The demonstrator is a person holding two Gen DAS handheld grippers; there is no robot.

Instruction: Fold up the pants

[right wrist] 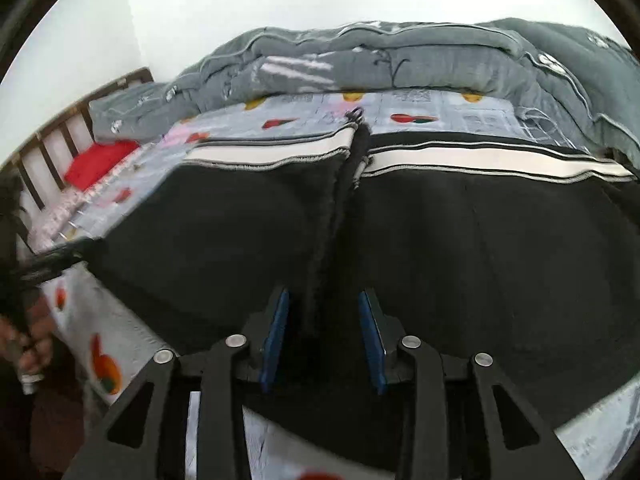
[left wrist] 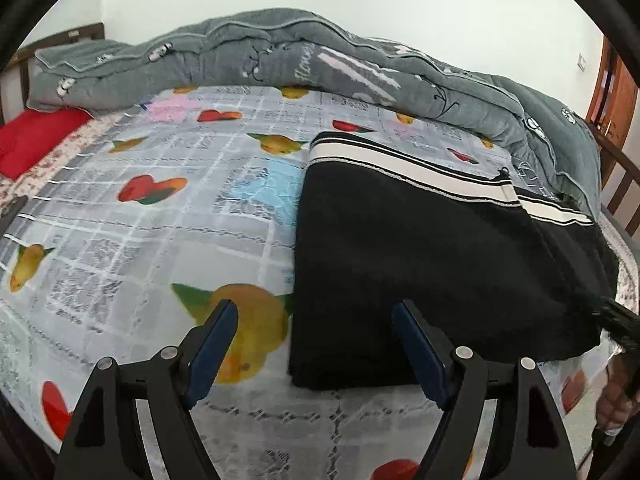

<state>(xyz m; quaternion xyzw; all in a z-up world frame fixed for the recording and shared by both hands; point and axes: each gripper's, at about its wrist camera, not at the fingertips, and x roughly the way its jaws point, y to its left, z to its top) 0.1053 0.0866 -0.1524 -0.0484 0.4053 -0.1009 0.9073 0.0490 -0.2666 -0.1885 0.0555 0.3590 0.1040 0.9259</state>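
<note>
Black pants (left wrist: 420, 260) with a white side stripe (left wrist: 400, 166) lie folded on a fruit-print bedsheet (left wrist: 140, 240). My left gripper (left wrist: 316, 312) hangs open over the pants' near left edge, one finger above the sheet, the other above the black cloth. In the right wrist view the pants (right wrist: 500, 260) fill the middle, with a raised ridge of black fabric (right wrist: 332, 220) running away from me. My right gripper (right wrist: 324, 300) straddles that ridge; its blue pads (right wrist: 276, 332) stand a little apart from the cloth on both sides. Each gripper shows at the edge of the other's view.
A rumpled grey quilt (left wrist: 280, 52) runs along the far side of the bed. A red pillow (left wrist: 36, 140) lies at the far left by the wooden bed rail (right wrist: 48, 148). A wooden door (left wrist: 616, 100) is at the right. A person's hand (right wrist: 32, 340) holds the left gripper.
</note>
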